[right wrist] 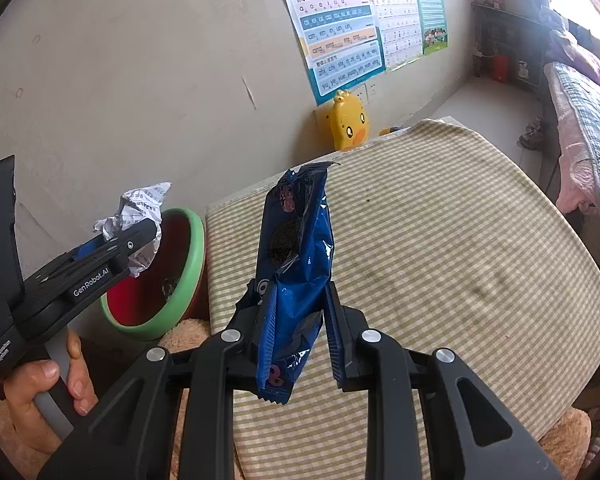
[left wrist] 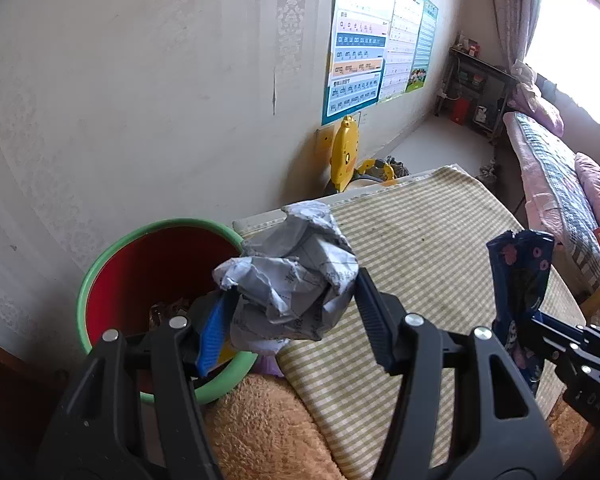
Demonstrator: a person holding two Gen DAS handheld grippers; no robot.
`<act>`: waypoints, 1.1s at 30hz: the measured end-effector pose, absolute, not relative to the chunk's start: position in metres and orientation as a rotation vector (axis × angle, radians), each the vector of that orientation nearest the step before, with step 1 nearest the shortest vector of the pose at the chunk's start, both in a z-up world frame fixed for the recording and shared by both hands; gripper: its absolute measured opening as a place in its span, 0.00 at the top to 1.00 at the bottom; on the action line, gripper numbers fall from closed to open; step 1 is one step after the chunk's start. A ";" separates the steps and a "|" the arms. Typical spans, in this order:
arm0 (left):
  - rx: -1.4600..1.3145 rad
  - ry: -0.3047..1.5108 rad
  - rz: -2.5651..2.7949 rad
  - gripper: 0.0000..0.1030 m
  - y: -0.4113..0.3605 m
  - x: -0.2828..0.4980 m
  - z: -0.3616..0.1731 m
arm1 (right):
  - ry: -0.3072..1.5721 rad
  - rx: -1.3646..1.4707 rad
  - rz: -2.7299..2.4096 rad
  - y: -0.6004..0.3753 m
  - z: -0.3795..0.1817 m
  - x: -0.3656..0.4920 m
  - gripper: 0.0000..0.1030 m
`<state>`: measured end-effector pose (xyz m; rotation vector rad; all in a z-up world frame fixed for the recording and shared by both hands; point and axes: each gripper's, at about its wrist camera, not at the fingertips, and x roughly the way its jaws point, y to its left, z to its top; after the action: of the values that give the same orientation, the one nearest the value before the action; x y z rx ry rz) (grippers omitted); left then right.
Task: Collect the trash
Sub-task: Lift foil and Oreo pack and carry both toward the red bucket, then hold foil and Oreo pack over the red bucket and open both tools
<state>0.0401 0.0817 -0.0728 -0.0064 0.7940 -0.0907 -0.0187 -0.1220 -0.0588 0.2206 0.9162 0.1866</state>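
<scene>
My left gripper point(left wrist: 292, 300) is shut on a crumpled ball of printed paper point(left wrist: 296, 268), held at the rim of a red bin with a green rim point(left wrist: 100, 256). The same paper ball point(right wrist: 136, 208) and left gripper point(right wrist: 140, 240) show at the left of the right wrist view, above the bin point(right wrist: 196, 248). My right gripper point(right wrist: 300, 320) is shut on a blue cookie wrapper point(right wrist: 296, 248), held upright over the checked tablecloth point(right wrist: 440, 260). The wrapper point(left wrist: 520, 276) also appears at the right of the left wrist view.
The bin holds some crumpled wrappers point(left wrist: 168, 308). A yellow duck-shaped toy point(right wrist: 350, 124) stands by the wall behind the table. A brown fluffy cover point(left wrist: 260, 428) lies below the table edge. A bed point(left wrist: 556, 184) runs along the right side, and a hand point(right wrist: 44, 392) grips the left tool.
</scene>
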 end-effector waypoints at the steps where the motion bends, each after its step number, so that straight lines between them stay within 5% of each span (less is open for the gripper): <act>1: -0.007 0.794 -0.089 0.46 0.082 0.041 -0.073 | 0.918 0.219 0.189 -0.121 -0.059 -0.018 0.79; 33: -0.045 0.829 0.082 0.46 0.153 0.051 -0.092 | 0.955 0.152 0.298 -0.066 -0.068 0.014 0.79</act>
<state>0.0509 0.1529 -0.0921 -0.0451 0.8291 0.0817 0.0139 -0.0665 -0.0680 0.1520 0.9550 0.2985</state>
